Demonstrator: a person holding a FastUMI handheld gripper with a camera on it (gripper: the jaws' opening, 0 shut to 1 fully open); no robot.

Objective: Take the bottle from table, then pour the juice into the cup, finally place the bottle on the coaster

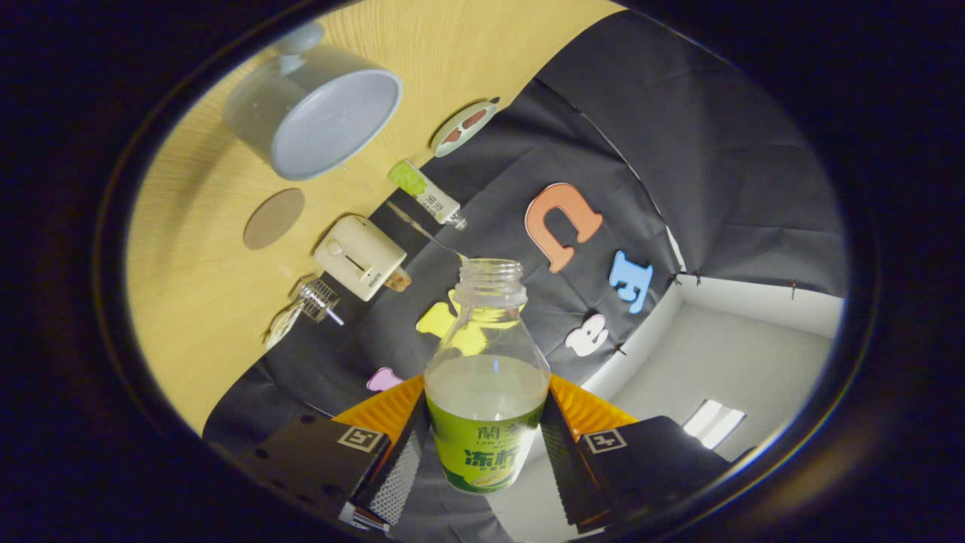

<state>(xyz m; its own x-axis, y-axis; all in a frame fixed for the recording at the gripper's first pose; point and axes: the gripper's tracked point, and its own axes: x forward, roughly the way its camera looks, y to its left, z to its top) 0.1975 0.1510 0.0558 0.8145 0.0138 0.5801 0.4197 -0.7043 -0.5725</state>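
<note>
Your gripper (486,445) has both fingers pressed on the lower body of the bottle (487,392), one on each side of the label, so the grip looks firm. That bottle is lifted clear of the table (188,302); it has no cap and is partly filled with pale juice. The whole view is rolled hard, which suggests you are partway through the tilt, so I judge the step in hand to be the pour, or the carry just before it.

Well beyond the bottle's mouth, the grey cup (320,113) stands on the wooden table. Near it lies the round brown coaster (274,218), with a small white toaster (360,256) just past that.

Next you need to bring the open mouth over the cup's rim before the juice reaches the neck. Tilt slowly, since a wide mouth can gush.
</note>
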